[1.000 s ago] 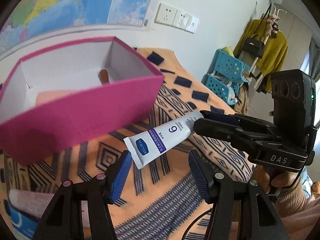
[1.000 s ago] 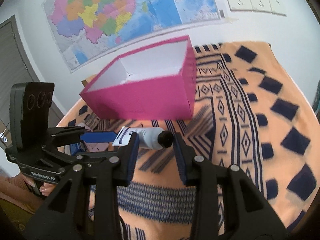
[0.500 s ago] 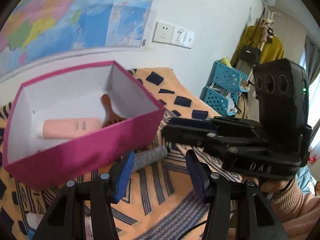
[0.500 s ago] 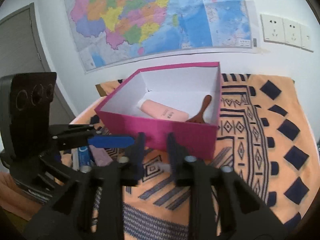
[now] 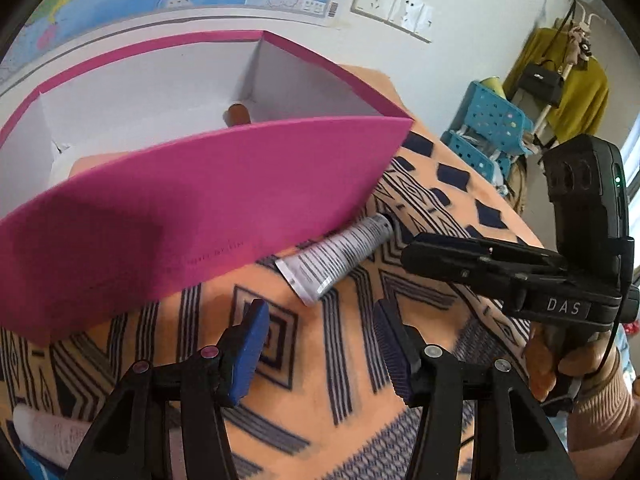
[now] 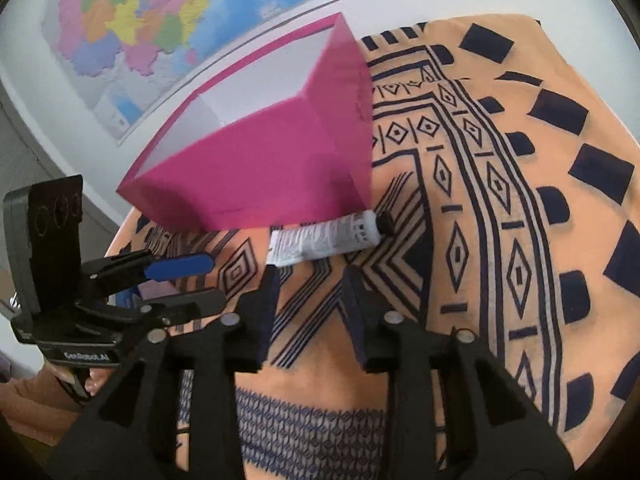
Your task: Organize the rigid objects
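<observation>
White tube (image 6: 326, 240) lies on the patterned cloth (image 6: 500, 208) against the pink box (image 6: 256, 168), just ahead of the right gripper (image 6: 308, 288), long axis crosswise to its jaws, just reopened and empty; left gripper (image 5: 320, 344) part-open, empty, slightly farther.

- A big colourful map (image 6: 160, 12) hangs on the white wall (image 5: 472, 64).
- White sockets (image 5: 392, 0) sit right of the map.
- A blue basket rack (image 5: 488, 132) stands further right, below a yellow coat (image 5: 576, 96).
</observation>
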{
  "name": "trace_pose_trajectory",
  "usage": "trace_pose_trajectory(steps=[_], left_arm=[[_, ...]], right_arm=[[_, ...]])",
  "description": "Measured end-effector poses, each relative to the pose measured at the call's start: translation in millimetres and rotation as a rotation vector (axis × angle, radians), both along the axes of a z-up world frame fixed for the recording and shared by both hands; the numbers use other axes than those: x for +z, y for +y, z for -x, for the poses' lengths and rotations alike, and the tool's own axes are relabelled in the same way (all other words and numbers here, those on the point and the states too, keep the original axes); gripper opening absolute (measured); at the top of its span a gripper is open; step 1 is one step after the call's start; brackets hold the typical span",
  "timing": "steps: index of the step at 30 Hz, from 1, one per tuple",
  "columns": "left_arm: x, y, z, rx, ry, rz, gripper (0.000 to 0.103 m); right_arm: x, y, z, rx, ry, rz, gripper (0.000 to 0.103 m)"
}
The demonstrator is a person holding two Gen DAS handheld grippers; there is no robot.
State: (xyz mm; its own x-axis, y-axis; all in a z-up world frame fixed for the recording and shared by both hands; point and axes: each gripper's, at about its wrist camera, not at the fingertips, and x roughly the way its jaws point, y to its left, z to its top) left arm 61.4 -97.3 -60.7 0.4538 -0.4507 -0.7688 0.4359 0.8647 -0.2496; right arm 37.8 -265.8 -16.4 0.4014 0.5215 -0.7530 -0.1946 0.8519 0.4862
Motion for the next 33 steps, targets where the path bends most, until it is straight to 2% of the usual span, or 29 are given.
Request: trace_pose_trajectory(steps=[6, 11, 15, 22, 24, 29, 33], left_arm=[[-13, -4, -15, 0.003, 0.047, -0.001, 0.055], [-22, -12, -21, -0.005, 0.075, 0.010, 0.055], [-22, -17, -23, -0.011, 0.071, 0.008, 0.058], [-22, -16, -19, -0.017, 0.074, 0.024, 0.062], [-22, -15, -16, -0.014, 0.075, 0.028, 0.062], [-22, -12, -8, -0.011, 0.080, 0.039, 0.062], [-18, -11, -3, -0.005, 0.074, 0.051, 0.062]], right_arm=[[-10, -16, -25, -0.077, -0.005, 0.026, 0.046], [-20, -16, -35, -0.051, 0.015, 0.007, 0.046], [-23, -7, -33, -0.010, 0.007, 0.001, 0.046], [-20, -5, -24, -0.018, -0.004, -0.001, 0.047], [-19, -2, -20, -0.014, -0.005, 0.001, 0.050], [-11, 4, -8, -0.012, -0.035, 0.039, 0.050], [0, 4, -1, -0.012, -0.061, 0.022, 0.050]])
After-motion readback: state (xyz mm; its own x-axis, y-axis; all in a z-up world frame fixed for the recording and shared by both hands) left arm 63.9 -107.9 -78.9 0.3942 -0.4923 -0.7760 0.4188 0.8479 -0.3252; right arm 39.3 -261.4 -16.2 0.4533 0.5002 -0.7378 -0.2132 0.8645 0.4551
